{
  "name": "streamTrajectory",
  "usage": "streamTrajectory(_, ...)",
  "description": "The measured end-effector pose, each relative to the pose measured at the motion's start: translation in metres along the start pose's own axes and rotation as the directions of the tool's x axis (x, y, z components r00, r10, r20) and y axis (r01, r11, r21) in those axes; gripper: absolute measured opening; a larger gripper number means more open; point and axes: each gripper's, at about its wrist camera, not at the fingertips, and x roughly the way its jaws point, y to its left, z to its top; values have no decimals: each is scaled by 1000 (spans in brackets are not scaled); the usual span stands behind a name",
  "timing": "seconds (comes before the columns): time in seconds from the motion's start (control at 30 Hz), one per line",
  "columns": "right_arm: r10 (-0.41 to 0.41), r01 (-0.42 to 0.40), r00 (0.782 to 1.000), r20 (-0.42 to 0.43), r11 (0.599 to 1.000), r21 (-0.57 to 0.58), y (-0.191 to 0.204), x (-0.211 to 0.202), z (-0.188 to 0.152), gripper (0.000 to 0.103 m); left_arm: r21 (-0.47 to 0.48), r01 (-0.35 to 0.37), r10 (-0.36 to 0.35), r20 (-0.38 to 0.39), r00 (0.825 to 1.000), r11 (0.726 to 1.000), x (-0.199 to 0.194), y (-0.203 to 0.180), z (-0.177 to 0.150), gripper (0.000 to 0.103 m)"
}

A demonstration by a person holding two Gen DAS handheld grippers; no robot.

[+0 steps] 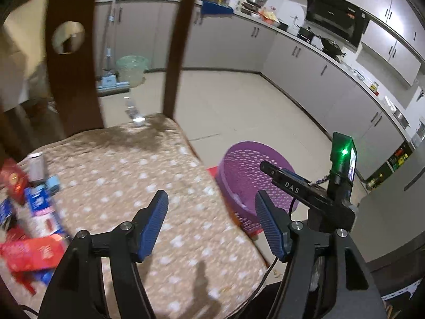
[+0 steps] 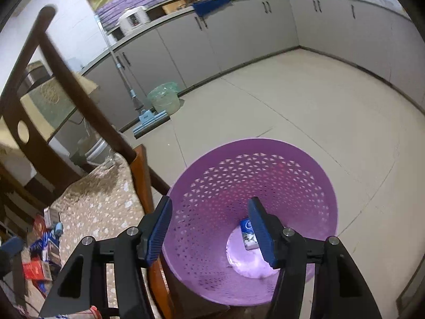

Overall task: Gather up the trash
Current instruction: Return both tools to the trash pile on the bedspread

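Observation:
A purple perforated basket (image 2: 313,186) stands on the floor beside a cushioned chair seat (image 1: 138,175). A small blue-and-white packet (image 2: 248,232) lies on the basket's bottom. My right gripper (image 2: 209,228) hangs open over the basket's mouth, nothing between its blue pads. My left gripper (image 1: 211,220) is open above the seat's right edge, also with nothing in it. A heap of red and blue wrappers and small boxes (image 1: 29,212) lies at the seat's left side, also seen as trash (image 2: 45,250) in the right wrist view. The purple basket (image 1: 239,178) is partly behind the right gripper's body (image 1: 318,199).
The dark wooden chair back (image 1: 74,74) rises behind the seat. A green-lined bin (image 2: 163,97) and a flat mop (image 2: 148,119) stand by the grey cabinets (image 2: 239,34). Tiled floor (image 2: 305,101) lies open beyond the basket. A counter with a stove (image 1: 324,45) runs along the right.

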Motion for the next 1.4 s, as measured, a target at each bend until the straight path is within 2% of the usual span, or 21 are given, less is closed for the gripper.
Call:
streamTrajectory(0.13, 12, -11, 1000, 4, 998, -57, 23, 1, -6, 66, -19, -64, 65, 34, 997, 998, -33, 26, -15, 70)
streamTrajectory(0.33, 26, -24, 1000, 10, 993, -112, 46, 1, -14, 68, -125, -174, 184, 71, 980, 977, -88, 84, -40, 73)
streamTrajectory(0.47, 21, -19, 1000, 17, 993, -120, 52, 1, -15, 68, -230, -257, 280, 73, 957, 939, -116, 131, -59, 75)
streamTrajectory(0.57, 14, -7, 997, 73, 995, -97, 46, -12, -8, 71, -306, -322, 354, 55, 934, 896, -132, 167, -76, 75)
streamTrajectory(0.7, 33, -31, 996, 82, 999, -21, 31, -16, -5, 73, -372, -365, 403, 28, 915, 853, -143, 200, -96, 75)
streamTrajectory(0.77, 49, -49, 997, 61, 999, -10, 32, -12, -6, 74, -406, -374, 414, 13, 910, 834, -144, 215, -105, 75)
streamTrajectory(0.87, 67, -65, 997, 34, 996, -65, 51, -6, -13, 74, -442, -381, 419, -13, 908, 812, -141, 230, -115, 75)
streamTrajectory(1.0, 107, -108, 994, -10, 980, -169, 92, 4, -29, 74, -461, -383, 414, -37, 910, 801, -133, 238, -124, 75)
streamTrajectory(1.23, 175, -191, 981, -79, 927, -323, 151, 13, -58, 77, -455, -409, 416, -90, 905, 791, -118, 251, -138, 75)
streamTrajectory(1.33, 222, -253, 967, -125, 895, -367, 171, 14, -70, 79, -451, -403, 410, -87, 908, 796, -114, 257, -143, 75)
streamTrajectory(1.4, 272, -321, 946, -177, 862, -393, 187, 12, -80, 82, -418, -419, 425, -83, 901, 806, -110, 259, -143, 76)
